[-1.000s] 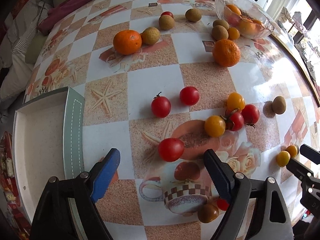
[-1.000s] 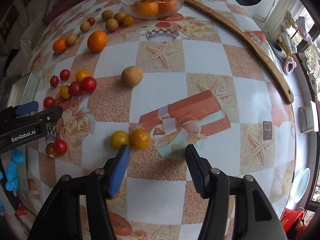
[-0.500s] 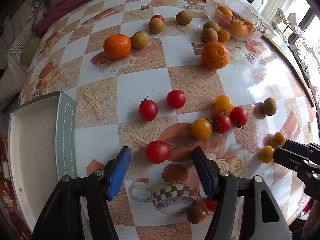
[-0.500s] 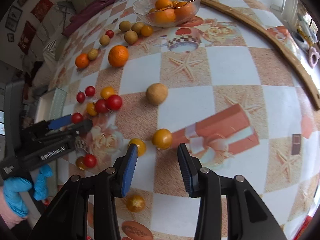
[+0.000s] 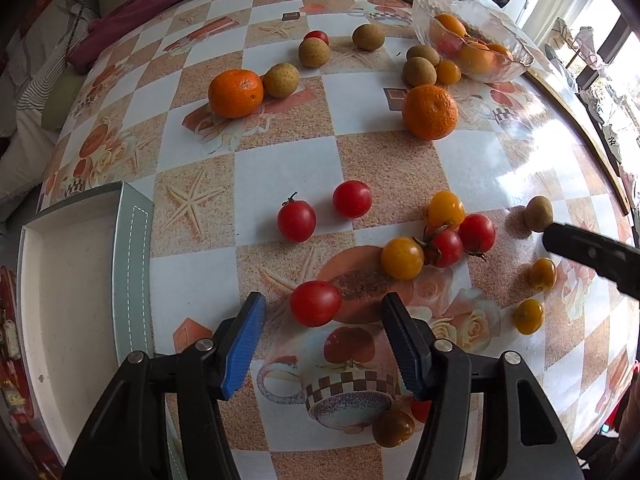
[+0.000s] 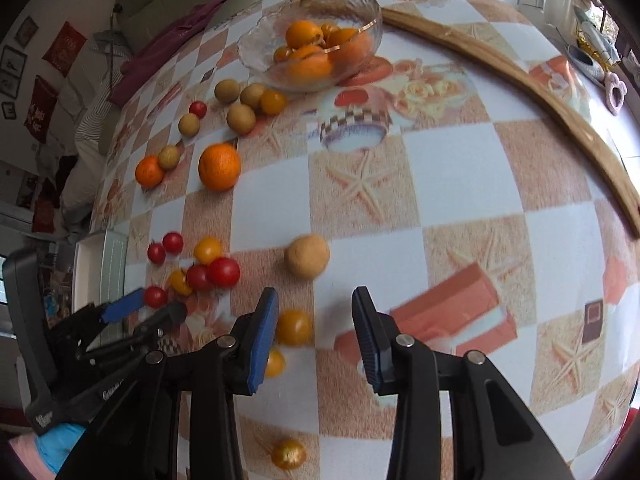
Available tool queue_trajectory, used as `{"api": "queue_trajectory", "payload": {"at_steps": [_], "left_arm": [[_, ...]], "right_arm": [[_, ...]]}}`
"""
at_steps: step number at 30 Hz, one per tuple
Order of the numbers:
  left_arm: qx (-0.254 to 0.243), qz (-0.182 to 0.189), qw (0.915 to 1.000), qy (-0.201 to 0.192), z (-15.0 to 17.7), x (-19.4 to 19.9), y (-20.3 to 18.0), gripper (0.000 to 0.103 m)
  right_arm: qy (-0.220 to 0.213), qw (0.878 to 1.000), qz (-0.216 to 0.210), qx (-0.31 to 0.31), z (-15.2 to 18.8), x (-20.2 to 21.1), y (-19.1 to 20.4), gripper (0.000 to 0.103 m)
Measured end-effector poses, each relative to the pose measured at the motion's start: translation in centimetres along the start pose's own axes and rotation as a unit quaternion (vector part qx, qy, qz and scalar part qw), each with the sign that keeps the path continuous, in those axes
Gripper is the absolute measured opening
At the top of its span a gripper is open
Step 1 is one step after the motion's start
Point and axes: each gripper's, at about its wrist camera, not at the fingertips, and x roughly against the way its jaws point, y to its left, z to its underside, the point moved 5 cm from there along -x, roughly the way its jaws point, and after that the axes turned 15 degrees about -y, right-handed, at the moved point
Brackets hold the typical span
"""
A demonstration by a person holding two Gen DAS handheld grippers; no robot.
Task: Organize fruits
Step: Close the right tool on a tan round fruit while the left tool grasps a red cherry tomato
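My left gripper is open, its jaws on either side of a red cherry tomato on the table, not touching it. More red tomatoes and yellow ones lie beyond. My right gripper is open and empty, low over the table with a yellow tomato just inside its left finger and a brown longan ahead. A glass bowl holds oranges at the far end. The right gripper's finger also shows in the left wrist view.
A white tray with a green rim overhangs the table's left edge. Two oranges and several longans lie mid-table. A wooden strip curves along the right side. A dark tomato sits under my left gripper.
My left gripper has moved forward so the red tomato sits between its jaws. My right gripper has moved forward and left, towards the yellow tomatoes and the longan.
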Motion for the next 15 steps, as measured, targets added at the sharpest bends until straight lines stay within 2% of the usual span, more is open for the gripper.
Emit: {"api": "queue_trajectory", "payload": {"at_steps": [4,6,7,11,15], "left_arm": [[0.001,0.001,1.0000,-0.003,0.0,0.0,0.1,0.063],[0.001,0.001,1.0000,-0.004,0.0,0.0,0.1,0.063],[0.002,0.003,1.0000,-0.005,0.0,0.0,0.1,0.059],[-0.002,0.013,0.9999,-0.011,0.0,0.4,0.0,0.023],[0.021,0.033,0.9992,-0.011,0.2,0.9,0.4,0.023]], "right_arm": [[0.003,0.999,0.013,0.029,-1.1,-1.7,1.2,0.041],[-0.001,0.999,0.024,0.049,-1.3,-2.0,1.6,0.037],[-0.002,0.998,0.030,0.055,-1.4,-2.2,1.8,0.027],[-0.003,0.998,0.042,0.055,-1.5,-2.3,1.9,0.027],[-0.002,0.998,0.037,0.049,-1.2,-1.3,2.0,0.027]]}}
